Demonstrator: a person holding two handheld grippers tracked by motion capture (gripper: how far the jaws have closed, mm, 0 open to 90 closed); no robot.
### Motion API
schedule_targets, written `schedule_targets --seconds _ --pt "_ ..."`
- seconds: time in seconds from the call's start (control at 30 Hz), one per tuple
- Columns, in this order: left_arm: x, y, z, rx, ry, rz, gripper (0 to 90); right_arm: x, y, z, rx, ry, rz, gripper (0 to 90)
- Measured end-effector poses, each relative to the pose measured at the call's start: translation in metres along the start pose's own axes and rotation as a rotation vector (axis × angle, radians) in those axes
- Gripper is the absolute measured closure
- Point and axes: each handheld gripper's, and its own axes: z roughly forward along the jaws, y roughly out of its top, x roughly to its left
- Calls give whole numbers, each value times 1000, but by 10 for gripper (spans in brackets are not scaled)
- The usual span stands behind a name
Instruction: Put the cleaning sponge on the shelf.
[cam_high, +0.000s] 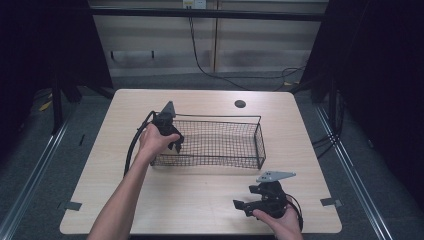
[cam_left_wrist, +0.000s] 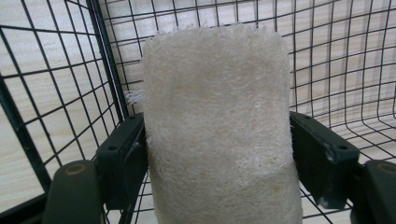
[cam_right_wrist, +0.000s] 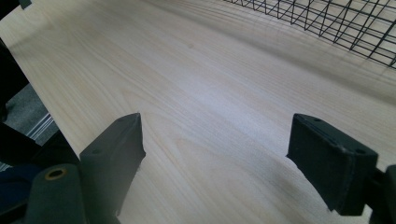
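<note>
A cream, fibrous loofah-like roll (cam_left_wrist: 219, 107) stands upright between the jaws of my left gripper (cam_left_wrist: 217, 154), which is shut on its two sides. That gripper (cam_high: 174, 142) reaches down into the left end of a black wire basket (cam_high: 260, 142), whose mesh walls (cam_left_wrist: 46, 93) surround the roll. My right gripper (cam_high: 243, 205) hovers low at the table's front right, clear of the basket. Its jaws stand wide open (cam_right_wrist: 217, 140) over bare wood with nothing between them.
The basket sits mid-table on a light wooden table (cam_high: 200, 200); its near mesh wall (cam_right_wrist: 336, 23) lies ahead of the right gripper. A round cable hole (cam_high: 240, 104) is at the back. Dark floor and metal rails flank the table.
</note>
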Motion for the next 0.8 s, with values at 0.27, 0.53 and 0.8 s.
schedule_targets --seconds 0.27,0.53,0.8 --pt "2 0 5 7 6 1 261 0 0 0 0 1 0 179" --pt "2 1 6 10 12 16 260 0 0 0 -1 4 1 180" --pt "1 1 8 17 21 32 257 0 0 -1 0 4 2 179"
